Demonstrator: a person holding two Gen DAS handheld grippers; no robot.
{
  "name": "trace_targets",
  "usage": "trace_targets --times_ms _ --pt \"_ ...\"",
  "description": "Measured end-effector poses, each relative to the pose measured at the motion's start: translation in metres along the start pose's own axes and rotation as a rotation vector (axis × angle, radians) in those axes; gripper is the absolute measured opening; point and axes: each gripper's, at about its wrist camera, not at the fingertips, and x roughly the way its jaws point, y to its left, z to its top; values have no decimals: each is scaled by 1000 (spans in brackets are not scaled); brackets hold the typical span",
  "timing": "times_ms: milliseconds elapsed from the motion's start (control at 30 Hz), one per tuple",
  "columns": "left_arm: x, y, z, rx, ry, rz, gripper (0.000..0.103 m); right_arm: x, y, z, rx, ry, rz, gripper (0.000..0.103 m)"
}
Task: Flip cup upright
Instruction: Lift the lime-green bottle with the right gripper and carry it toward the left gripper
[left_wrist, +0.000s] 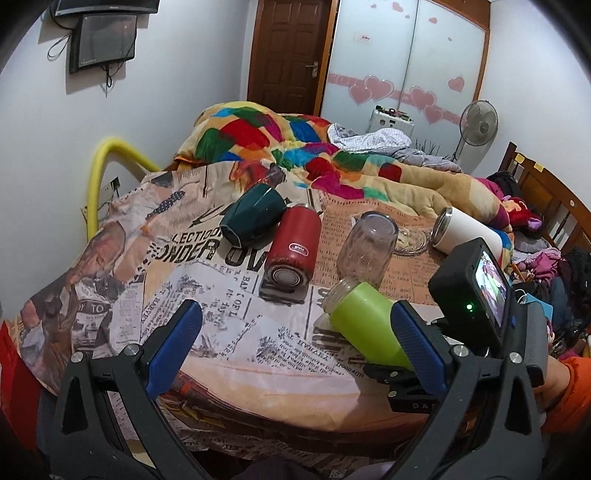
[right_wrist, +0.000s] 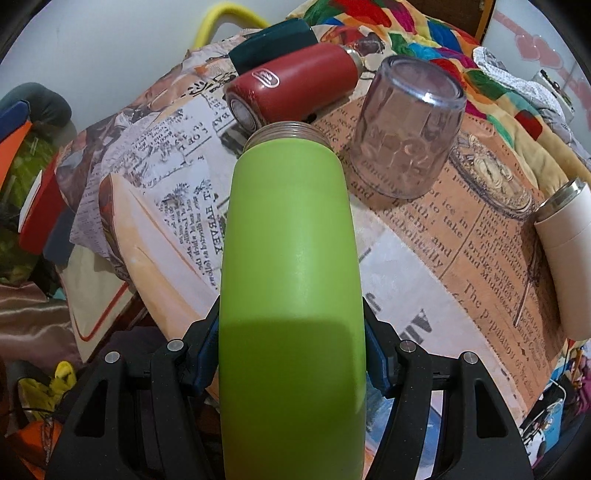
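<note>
- The right tongs are clamped on the lower body of the green cup, one blue pad pressed to each side; in the right wrist view the cup fills the centre, its threaded mouth pointing away toward the upper middle of the frame.
- In the left wrist view the green cup sits at centre right, tilted, its mouth aimed to the upper left and its base low at the right, with the right tongs' body and a small lit screen behind it at the right edge.
- The left tongs stand wide apart, gripping nothing, their blue pads in the lower part of the frame over the newspaper-print cloth.
- A sleeve in orange shows at the lower right edge of the left wrist view.
- Cloth print reads in part "ONDER", and in the right wrist view "of ice in" and "diabolically".
- The red flask lies on its side with a small oval logo I cannot read; beside it lie a dark green cup, an inverted clear glass and a white flask.
</note>
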Motion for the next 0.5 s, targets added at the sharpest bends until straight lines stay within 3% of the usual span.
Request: trace_targets --times_ms 300,500 --pt "12 -2 -6 4 65 -30 98 -2 1 -3 -1 -17 -10 62" --pt "27 -4 -8 -34 138 -74 98 -22 -1 -9 39 -56 51 62"
